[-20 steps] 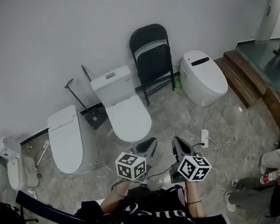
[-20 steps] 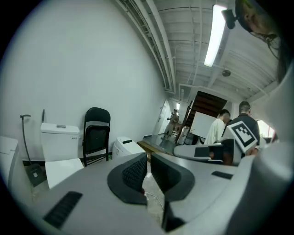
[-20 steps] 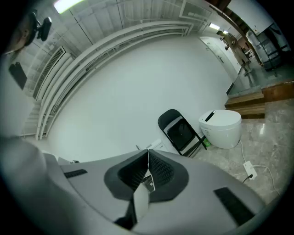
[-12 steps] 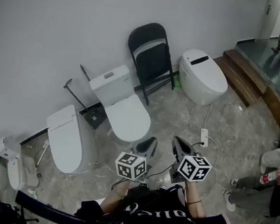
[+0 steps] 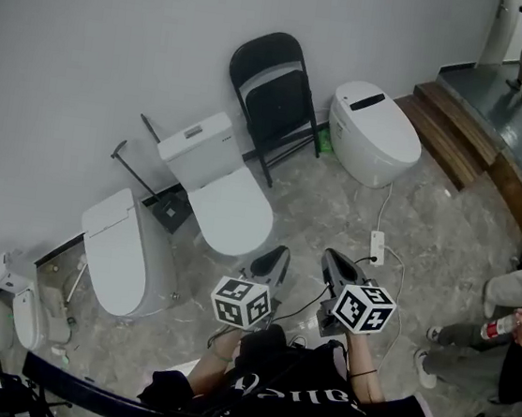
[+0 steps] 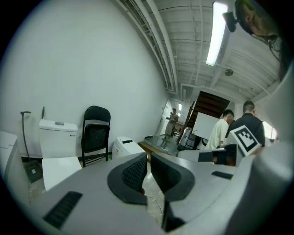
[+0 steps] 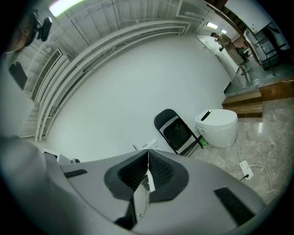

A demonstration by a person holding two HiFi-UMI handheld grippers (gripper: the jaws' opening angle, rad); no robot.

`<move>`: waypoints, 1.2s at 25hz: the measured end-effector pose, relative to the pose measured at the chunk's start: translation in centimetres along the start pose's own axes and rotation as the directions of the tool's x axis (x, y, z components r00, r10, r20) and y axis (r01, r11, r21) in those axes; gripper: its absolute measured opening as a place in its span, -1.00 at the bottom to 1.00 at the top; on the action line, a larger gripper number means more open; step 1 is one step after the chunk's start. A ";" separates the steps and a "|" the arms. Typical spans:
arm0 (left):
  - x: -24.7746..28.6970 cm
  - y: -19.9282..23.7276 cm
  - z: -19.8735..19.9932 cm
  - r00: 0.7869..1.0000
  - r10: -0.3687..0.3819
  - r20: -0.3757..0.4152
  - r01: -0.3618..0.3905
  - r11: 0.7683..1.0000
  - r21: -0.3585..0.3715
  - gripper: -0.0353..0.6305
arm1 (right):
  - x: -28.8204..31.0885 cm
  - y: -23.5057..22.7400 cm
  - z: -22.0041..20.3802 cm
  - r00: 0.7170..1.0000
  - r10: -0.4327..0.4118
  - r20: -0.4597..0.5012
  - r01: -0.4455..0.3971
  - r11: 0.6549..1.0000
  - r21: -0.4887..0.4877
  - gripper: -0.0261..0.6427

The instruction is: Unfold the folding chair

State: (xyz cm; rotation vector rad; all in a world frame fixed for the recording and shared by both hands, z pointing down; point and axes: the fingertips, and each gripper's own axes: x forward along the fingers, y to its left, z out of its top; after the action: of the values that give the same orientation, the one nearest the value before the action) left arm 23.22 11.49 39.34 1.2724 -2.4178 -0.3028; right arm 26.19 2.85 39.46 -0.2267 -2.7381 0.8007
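Gaping slightly, left gripper (image 5: 280,256) holds nothing; right gripper (image 5: 332,260) jaws meet.

The left gripper (image 6: 149,166) fills the lower frame, jaws a narrow slit apart, nothing between them. At middle left the folded black folding chair (image 6: 95,134) stands against the white wall (image 6: 92,59), between two white toilets (image 6: 57,138).

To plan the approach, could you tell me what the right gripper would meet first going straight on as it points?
The way looks free nearby for the right gripper. Farther on, its line seems to reach the white toilet tank, just left of the folding chair; depth is unclear.
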 end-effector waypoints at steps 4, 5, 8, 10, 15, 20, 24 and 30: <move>0.8 0.5 -0.2 1.000 0.023 -0.018 -0.023 1.000 0.013 -0.82 | -0.1 -1.5 0.6 1.000 -0.009 0.020 0.009 1.000 0.029 -0.88; 0.9 0.9 -0.3 0.999 0.030 -0.024 -0.030 0.999 0.016 -0.82 | 0.0 -1.7 0.5 1.000 -0.009 0.021 0.008 0.999 0.033 -0.88; 1.9 2.3 -0.1 0.998 0.046 -0.033 -0.046 0.999 0.013 -0.82 | 0.7 -2.7 0.3 1.000 -0.014 0.023 0.013 0.999 0.046 -0.88; 3.0 3.4 0.5 0.998 0.052 -0.033 -0.052 0.999 0.014 -0.82 | 1.7 -3.6 0.7 0.999 -0.020 0.025 0.018 0.998 0.059 -0.88; 7.9 7.1 2.7 0.998 0.057 -0.032 -0.057 0.998 0.018 -0.82 | 6.0 -6.0 2.8 0.999 -0.046 0.018 0.044 0.997 0.056 -0.88; 14.1 12.3 6.6 0.999 0.023 -0.034 -0.021 0.999 0.035 -0.82 | 13.8 -8.2 6.5 0.998 -0.063 0.031 0.061 0.997 0.049 -0.88; 19.1 17.5 11.5 0.999 -0.010 -0.037 0.012 0.999 0.046 -0.82 | 22.5 -8.3 10.5 0.998 -0.035 0.050 0.032 0.998 0.054 -0.88; 25.8 24.3 17.9 0.999 -0.032 -0.006 0.032 0.999 0.034 -0.82 | 33.6 -8.5 15.5 0.999 -0.022 0.049 0.020 0.999 0.043 -0.88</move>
State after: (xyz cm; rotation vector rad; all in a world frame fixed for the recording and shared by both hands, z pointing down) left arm -15.73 4.09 38.20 1.3258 -2.4100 -0.2684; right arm -11.09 -4.45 39.05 -0.1706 -2.7620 0.8686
